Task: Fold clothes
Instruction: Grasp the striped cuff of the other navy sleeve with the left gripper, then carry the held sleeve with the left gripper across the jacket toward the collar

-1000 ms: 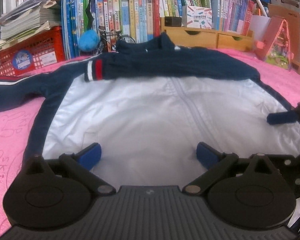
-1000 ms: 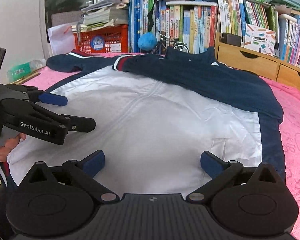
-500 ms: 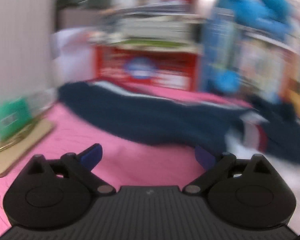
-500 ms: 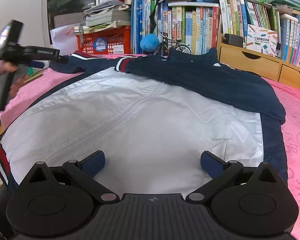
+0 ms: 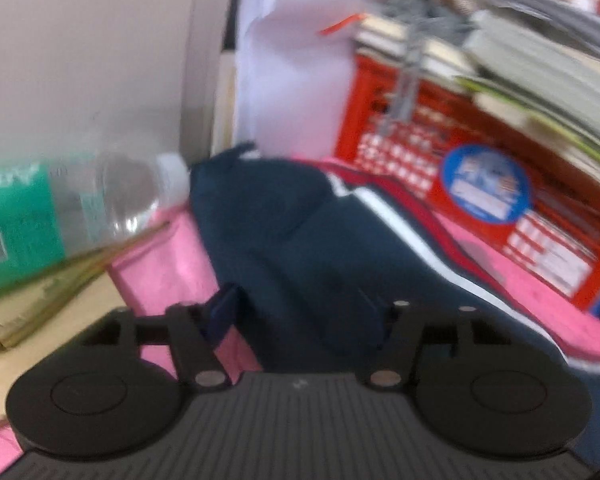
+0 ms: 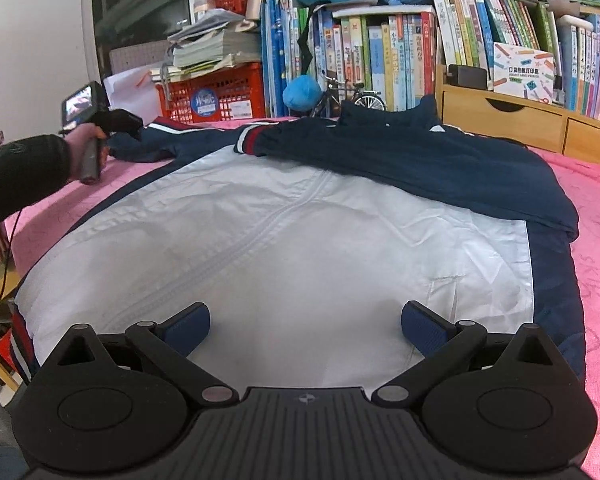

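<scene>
Left gripper (image 5: pixel 300 312) is closing around the outstretched navy sleeve (image 5: pixel 300 240) of the jacket; right gripper (image 6: pixel 305 322) hovers open. Next: fold it across.

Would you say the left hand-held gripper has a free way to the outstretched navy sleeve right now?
Probably yes. The left hand-held gripper is already at the outstretched sleeve, its jaws closing with the navy fabric between them. Nothing lies across the sleeve; the bottle sits off to the side.
</scene>
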The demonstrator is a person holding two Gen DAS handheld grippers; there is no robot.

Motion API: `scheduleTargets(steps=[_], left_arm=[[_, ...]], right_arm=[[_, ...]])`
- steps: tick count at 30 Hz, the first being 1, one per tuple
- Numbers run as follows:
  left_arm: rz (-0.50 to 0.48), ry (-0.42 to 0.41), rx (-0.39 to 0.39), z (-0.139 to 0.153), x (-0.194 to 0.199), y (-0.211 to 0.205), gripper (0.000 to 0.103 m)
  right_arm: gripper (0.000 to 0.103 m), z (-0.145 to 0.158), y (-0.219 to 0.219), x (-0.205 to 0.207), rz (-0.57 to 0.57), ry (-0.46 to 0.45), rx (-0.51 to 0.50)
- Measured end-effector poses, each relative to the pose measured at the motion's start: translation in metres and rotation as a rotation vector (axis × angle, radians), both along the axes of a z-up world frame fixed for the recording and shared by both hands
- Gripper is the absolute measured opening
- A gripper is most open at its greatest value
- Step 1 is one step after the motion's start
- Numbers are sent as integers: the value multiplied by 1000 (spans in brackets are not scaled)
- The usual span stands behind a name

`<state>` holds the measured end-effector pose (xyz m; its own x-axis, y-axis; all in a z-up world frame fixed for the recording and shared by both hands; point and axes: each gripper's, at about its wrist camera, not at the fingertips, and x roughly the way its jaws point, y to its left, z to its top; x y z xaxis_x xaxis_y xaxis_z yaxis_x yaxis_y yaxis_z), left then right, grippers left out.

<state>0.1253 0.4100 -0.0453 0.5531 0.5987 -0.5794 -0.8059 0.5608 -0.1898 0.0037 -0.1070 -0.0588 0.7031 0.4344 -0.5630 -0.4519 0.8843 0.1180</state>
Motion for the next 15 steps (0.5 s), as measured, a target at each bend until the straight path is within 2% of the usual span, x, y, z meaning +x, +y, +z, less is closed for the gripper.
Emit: scheduleTargets(steps=[1, 2, 4, 6, 9, 12, 15], left_arm=[[14, -5, 9, 0, -1, 0, 33], [28, -11, 15, 1, -1, -1, 1], [25, -52, 50, 9, -5, -10, 2], [-45, -106, 157, 25, -8, -35, 2], [-271, -191, 302, 53, -9, -90, 2], [-497, -245, 373, 71, -12, -153, 2], [-751, -257, 424, 75, -18, -227, 3]], right_arm=[[103, 0, -1, 1, 0, 2, 9], [103, 0, -2, 1, 0, 4, 17], [103, 1, -4, 1, 0, 6, 31], [103, 1, -6, 1, -1, 9, 45], [103, 1, -8, 2, -2, 10, 57], [103, 1, -10, 2, -3, 11, 69], [103, 2, -11, 2, -6, 12, 84]])
